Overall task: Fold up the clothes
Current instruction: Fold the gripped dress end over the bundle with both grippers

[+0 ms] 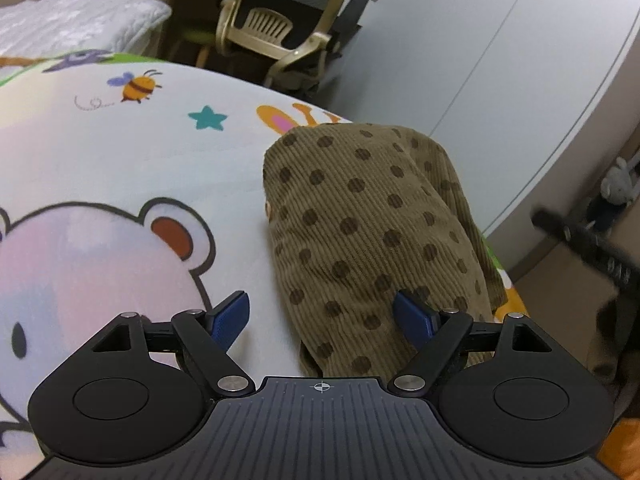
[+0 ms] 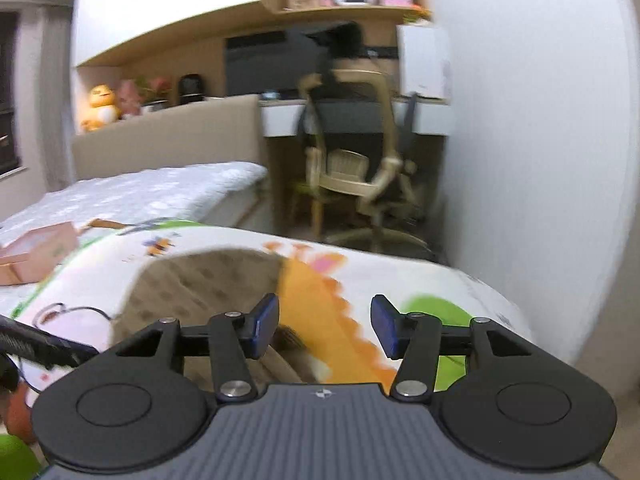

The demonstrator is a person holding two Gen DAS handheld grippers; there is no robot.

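Left wrist view: spread left tool (image 1: pixel 321 318) over soft, limp corduroy garment (image 1: pixel 360 220) on bed (image 1: pixel 120 152), best pinched at near hem; right tool (image 2: pixel 324 326) spread, probably empty.

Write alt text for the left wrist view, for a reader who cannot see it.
An open left gripper hovers over a brown polka-dot corduroy garment lying bunched on a cartoon-print blanket with a bear, a bee and a star. Its blue fingers hold nothing. A beige office chair stands behind the bed.
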